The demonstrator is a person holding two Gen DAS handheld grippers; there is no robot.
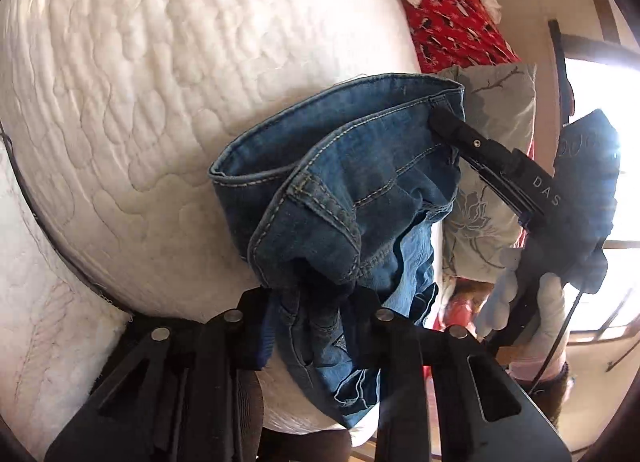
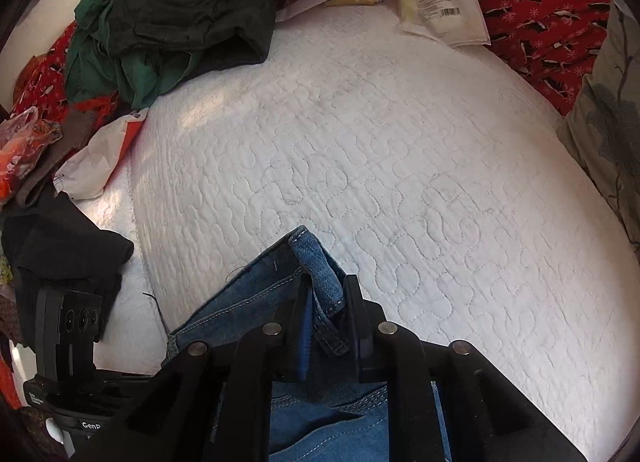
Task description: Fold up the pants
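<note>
Blue denim pants (image 1: 352, 190) hang in the air above a white quilted mattress (image 1: 160, 82), stretched by the waistband between my two grippers. My left gripper (image 1: 316, 298) is shut on one bunched end of the waistband. My right gripper (image 1: 444, 122) comes in from the right in the left wrist view and is shut on the other end of the waistband. In the right wrist view my right gripper (image 2: 326, 294) pinches the waistband of the pants (image 2: 316, 262) between its fingers, above the mattress (image 2: 400, 182). The legs hang down, mostly hidden.
A dark green garment (image 2: 168, 14), red patterned cloth (image 2: 552, 38), a white packet (image 2: 444, 6) and plastic bags lie along the far edge of the mattress. A black cloth (image 2: 60, 246) lies at the left. A floral pillow (image 1: 492, 166) lies at the right, a bright window (image 1: 600, 110) behind it.
</note>
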